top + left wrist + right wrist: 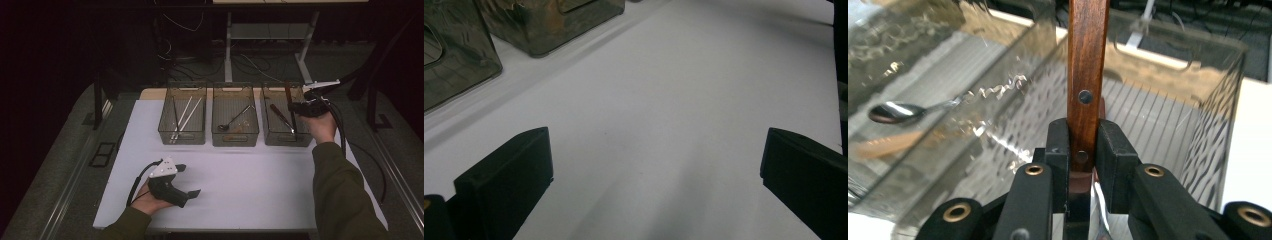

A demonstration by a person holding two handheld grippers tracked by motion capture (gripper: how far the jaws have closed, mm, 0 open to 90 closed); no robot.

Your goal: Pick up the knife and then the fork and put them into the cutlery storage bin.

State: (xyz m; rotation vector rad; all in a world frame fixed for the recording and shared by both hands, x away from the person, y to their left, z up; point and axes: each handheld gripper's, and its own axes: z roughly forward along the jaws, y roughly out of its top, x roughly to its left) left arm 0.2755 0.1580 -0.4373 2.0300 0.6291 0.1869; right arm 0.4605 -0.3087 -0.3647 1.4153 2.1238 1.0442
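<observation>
White table [240, 195], three clear bins in a row along its far edge.

Right gripper [300, 111] over the right-hand bin [272, 136], held up in the person's right hand [320, 125]. Its jaws are clamped tight on the wooden handle [1087, 75] of a knife: in the right gripper view the two black pads press on either side of the handle near its lower rivet, and the handle rises upright out of the jaws to the top of the picture, a second rivet showing higher up. Below the pads a narrow strip of metal runs down, presumably the blade, though most of it is hidden. In the high view the handle stands steeply above the right-hand bin and a dark length drops from the gripper down into that bin. Whether its tip touches the bin floor cannot be told.

A second wooden-handled utensil [281, 116] lies aslant inside the same bin.

Middle bin [235, 135]: a ladle [234, 120], bowl towards the near-left corner.

Left bin [182, 136]: pale sticks [186, 116] leaning diagonally.

Left gripper [189, 181] low at the near-left of the table, in the left hand [147, 202], pointing right across the white surface. Its jaws stand wide apart with nothing between them; bare table shows between the pads.
</observation>
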